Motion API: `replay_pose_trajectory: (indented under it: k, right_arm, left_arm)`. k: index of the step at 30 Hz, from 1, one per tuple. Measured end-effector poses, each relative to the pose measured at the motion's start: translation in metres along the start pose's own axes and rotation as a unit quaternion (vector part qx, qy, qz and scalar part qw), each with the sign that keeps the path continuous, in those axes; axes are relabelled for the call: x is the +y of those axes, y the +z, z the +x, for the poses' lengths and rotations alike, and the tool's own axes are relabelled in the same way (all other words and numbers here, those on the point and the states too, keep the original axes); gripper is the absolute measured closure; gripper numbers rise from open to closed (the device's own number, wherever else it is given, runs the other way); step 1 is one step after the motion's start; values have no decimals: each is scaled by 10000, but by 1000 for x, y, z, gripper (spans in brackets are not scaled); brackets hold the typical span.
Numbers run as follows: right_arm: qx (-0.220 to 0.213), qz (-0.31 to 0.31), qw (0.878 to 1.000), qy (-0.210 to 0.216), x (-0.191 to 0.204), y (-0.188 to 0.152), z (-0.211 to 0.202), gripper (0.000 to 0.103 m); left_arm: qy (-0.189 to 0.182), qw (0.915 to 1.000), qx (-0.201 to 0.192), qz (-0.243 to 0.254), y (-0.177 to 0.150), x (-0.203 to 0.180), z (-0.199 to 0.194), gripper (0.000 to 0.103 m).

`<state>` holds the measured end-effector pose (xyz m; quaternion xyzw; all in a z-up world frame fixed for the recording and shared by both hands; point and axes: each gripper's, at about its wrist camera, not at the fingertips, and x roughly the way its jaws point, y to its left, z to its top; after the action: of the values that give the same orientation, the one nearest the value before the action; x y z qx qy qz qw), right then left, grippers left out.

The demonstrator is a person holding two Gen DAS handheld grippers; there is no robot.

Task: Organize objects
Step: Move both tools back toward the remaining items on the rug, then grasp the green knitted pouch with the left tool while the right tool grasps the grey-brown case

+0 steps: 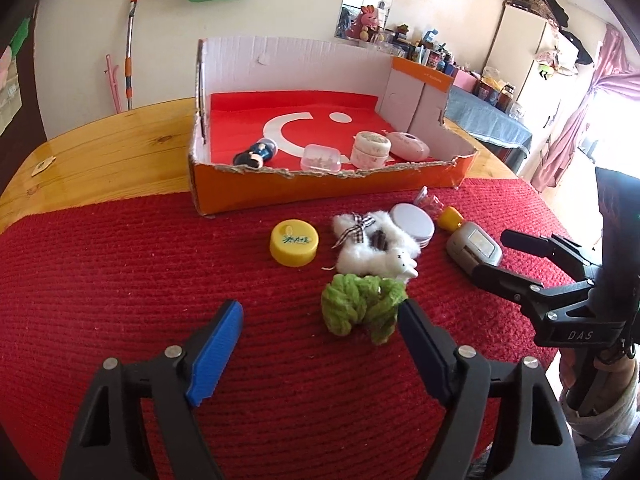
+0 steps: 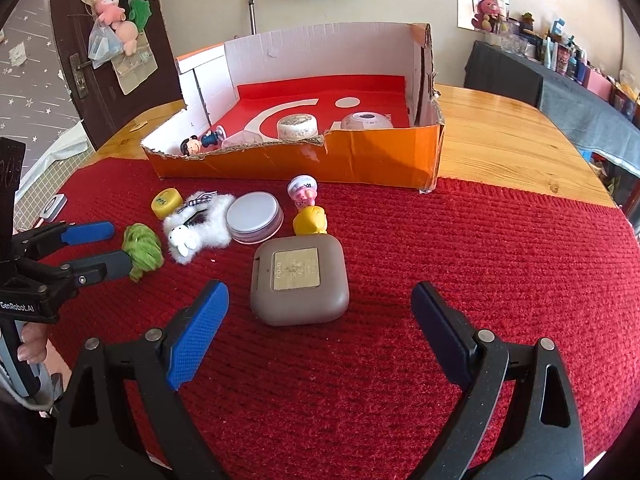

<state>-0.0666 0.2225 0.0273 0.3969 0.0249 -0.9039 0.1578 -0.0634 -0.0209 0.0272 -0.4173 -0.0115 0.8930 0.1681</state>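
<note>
From the left wrist view, the left tongs (image 1: 320,320) stand part open over the red mat (image 1: 120,280), nothing gripped; the right-hand pad (image 1: 418,328) just touches the edge of the green scrunchie (image 1: 360,306), the other pad (image 1: 218,344) well apart, bare mat between them; beyond lie the white fluffy clip (image 1: 376,246), the yellow lid (image 1: 294,242) and the round tin (image 1: 412,224), bunched close; the orange box (image 1: 320,182) sits at the mat's far edge, its torn front wall low, a small figurine (image 1: 256,154), a clear case (image 1: 322,158), a cream jar (image 1: 370,148) and a pink oval case (image 1: 408,146) inside near that wall; the red floor behind them is open; the bare wooden desk (image 1: 100,152) runs off to the left.

From the right wrist view, the right tongs (image 2: 320,312) gape wide and hold nothing; the grey square case (image 2: 298,280) lies flat just ahead between the pads, touching neither; a yellow toy (image 2: 310,220) and a pink-and-white toy (image 2: 302,192) stand beyond it; the mat to the right is open up to the desk edge; the left tongs (image 2: 108,246) reach in from the left, one finger against the scrunchie (image 2: 142,250).
</note>
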Motion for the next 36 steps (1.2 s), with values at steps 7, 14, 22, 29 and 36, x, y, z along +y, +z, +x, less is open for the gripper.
replay_pose_trajectory:
  k: [7, 14, 22, 29, 36]
  right_arm:
    - [68, -235, 9995, -196, 6, 3, 8, 17]
    - [15, -395, 9989, -255, 11, 0, 10, 37]
    - [-129, -561, 9983, -78, 18, -4, 3, 54]
    - [-257, -539, 9982, 57, 20, 2, -10, 54]
    - [-217, -519, 9984, 59, 20, 1, -10, 54]
  left_arm:
    - [-69, 9995, 4, 306, 1, -17, 10, 32]
    - [-14, 9987, -30, 509, -1, -22, 11, 55]
    - [-98, 9985, -112, 532, -2, -23, -2, 61]
    - [-143, 9977, -328, 568, 2, -26, -18, 61]
    - [-161, 9979, -317, 543, 2, -26, -19, 61]
